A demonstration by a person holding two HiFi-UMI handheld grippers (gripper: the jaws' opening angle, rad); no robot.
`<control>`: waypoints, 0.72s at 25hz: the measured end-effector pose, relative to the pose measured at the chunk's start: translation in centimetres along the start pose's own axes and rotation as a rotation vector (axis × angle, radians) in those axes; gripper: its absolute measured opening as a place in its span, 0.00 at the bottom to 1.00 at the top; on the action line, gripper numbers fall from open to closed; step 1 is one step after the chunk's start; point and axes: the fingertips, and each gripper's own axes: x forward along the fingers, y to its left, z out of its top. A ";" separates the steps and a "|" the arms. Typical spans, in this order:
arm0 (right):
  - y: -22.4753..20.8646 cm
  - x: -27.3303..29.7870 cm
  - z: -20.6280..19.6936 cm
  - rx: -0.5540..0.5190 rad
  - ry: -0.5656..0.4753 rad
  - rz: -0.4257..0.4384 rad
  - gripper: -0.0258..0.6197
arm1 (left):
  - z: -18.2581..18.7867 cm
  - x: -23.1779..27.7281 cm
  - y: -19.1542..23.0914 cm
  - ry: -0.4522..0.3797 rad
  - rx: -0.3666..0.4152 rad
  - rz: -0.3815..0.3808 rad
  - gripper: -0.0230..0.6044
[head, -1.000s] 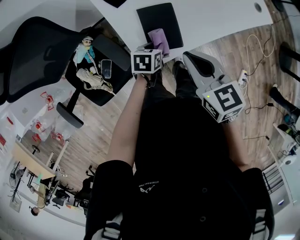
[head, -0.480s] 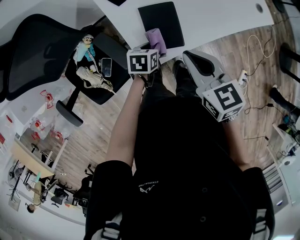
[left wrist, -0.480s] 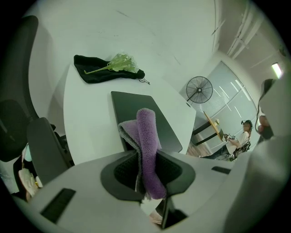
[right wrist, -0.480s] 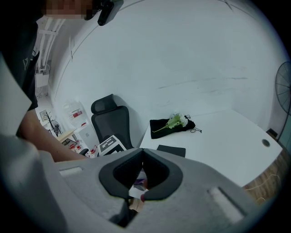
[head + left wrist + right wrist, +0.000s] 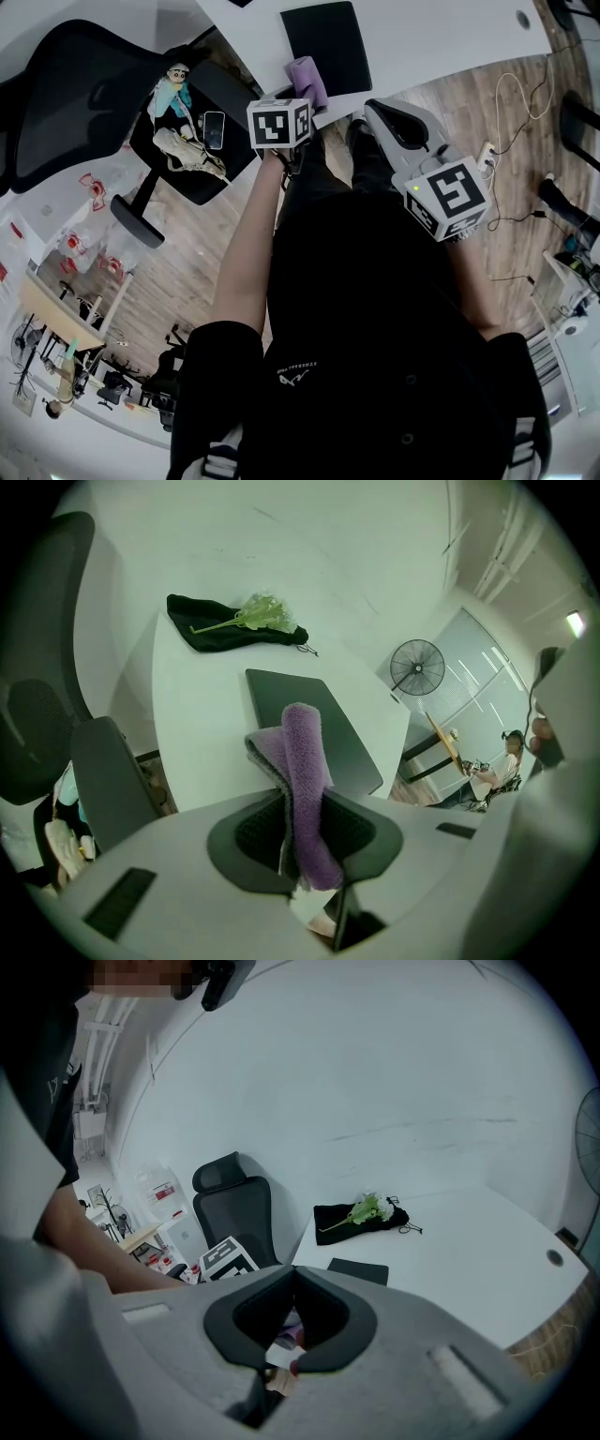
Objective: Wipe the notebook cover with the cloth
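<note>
White table [image 5: 192, 714] ahead. Left gripper [image 5: 302, 847] clamped on purple cloth [image 5: 305, 780]. Dark notebook [image 5: 354, 754] lies just beyond its jaws. Wiping apparently not yet begun. Right gripper [image 5: 292, 1321] closed, empty.

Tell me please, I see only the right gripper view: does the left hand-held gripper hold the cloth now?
Observer: Yes. The left hand-held gripper is shut on the purple cloth, which is folded and sticks out past the jaws.
Operator: Is the cloth already on the notebook?
Observer: In the head view the cloth overlaps the near left corner of the closed notebook. I cannot tell if they touch.
Operator: Is something on the chair seat?
Observer: Yes, a doll and a phone lie on the chair.
</note>
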 end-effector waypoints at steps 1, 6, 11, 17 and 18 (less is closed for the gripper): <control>0.0 0.0 0.0 0.001 0.001 0.000 0.05 | 0.0 -0.1 0.1 -0.002 -0.001 0.002 0.17; -0.1 0.2 0.0 -0.003 0.004 0.011 0.05 | -0.1 -0.6 0.7 -0.001 -0.008 0.033 0.17; 0.2 0.3 -0.1 -0.012 0.012 0.026 0.05 | -0.6 -0.9 1.0 -0.010 -0.028 0.038 0.17; 0.2 0.2 0.1 -0.019 0.010 0.047 0.05 | -1.3 -1.3 1.5 -0.005 -0.053 0.065 0.17; 0.2 0.2 0.2 -0.023 0.012 0.052 0.05 | -1.5 -1.4 1.6 -0.005 -0.061 0.071 0.17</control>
